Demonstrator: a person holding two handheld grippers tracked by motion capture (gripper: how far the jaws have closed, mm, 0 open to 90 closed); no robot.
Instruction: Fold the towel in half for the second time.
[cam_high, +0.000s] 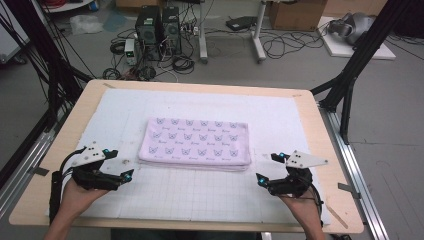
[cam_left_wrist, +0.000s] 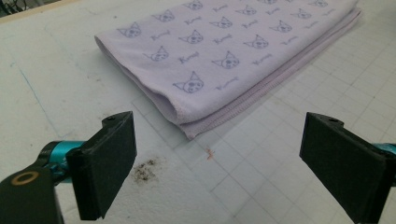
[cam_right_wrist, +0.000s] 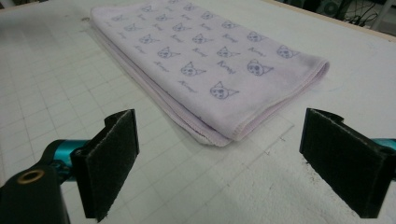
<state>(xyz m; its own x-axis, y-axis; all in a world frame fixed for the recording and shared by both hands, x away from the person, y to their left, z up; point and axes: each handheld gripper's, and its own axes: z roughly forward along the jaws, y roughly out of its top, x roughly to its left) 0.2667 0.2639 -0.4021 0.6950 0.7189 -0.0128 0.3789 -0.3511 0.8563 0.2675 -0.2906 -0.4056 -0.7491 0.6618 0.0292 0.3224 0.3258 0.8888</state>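
Near the table's (cam_high: 320, 150) front edge | your left gripper (cam_high: 120, 167) and right gripper (cam_high: 267, 170) gape wide, empty | approach step | next, pinch folded towel's (cam_high: 195, 142) front corners.

One folded towel (cam_high: 195, 143), two grippers, one table (cam_high: 320, 135)

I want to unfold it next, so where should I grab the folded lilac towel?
Probably the folded towel is best taken at its two near corners, where the layered edges lie open toward you. Bring each hand-held gripper, left and right, in low from the near side.
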